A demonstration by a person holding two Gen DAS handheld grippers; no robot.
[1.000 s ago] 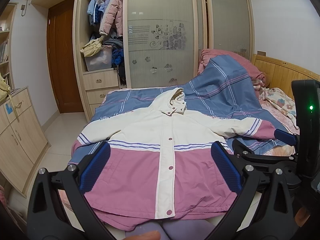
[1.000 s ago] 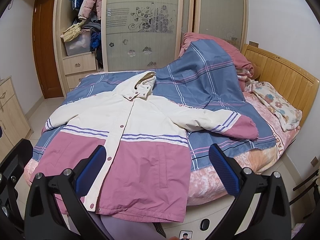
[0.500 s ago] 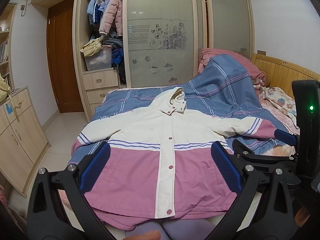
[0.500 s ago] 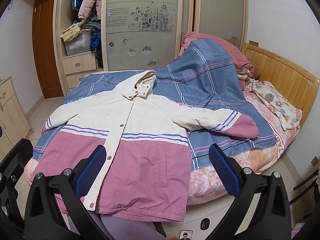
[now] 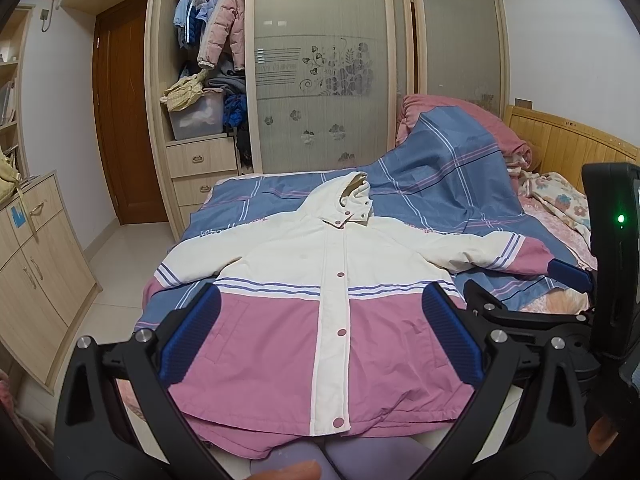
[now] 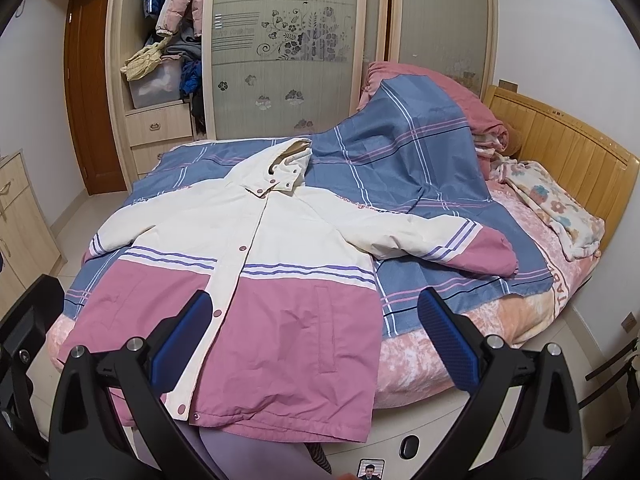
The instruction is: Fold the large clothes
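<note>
A hooded jacket [image 5: 304, 264], cream on top and pink below with purple stripes and pink snap buttons, lies face up and spread flat on the bed, hood at the far end, hem over the near edge. It also shows in the right wrist view [image 6: 256, 264], its right sleeve stretched out to the right. My left gripper [image 5: 320, 332] is open and empty, held above the jacket's lower half. My right gripper [image 6: 312, 336] is open and empty, above the jacket's right hem side. Neither touches the cloth.
The bed carries a blue plaid sheet [image 6: 400, 168], a heaped pink duvet [image 6: 440, 92] and a floral blanket [image 6: 560, 208] by the wooden headboard [image 6: 560, 148]. A wardrobe [image 5: 320, 68] with hanging clothes stands behind. A wooden cabinet [image 5: 36, 280] is at left.
</note>
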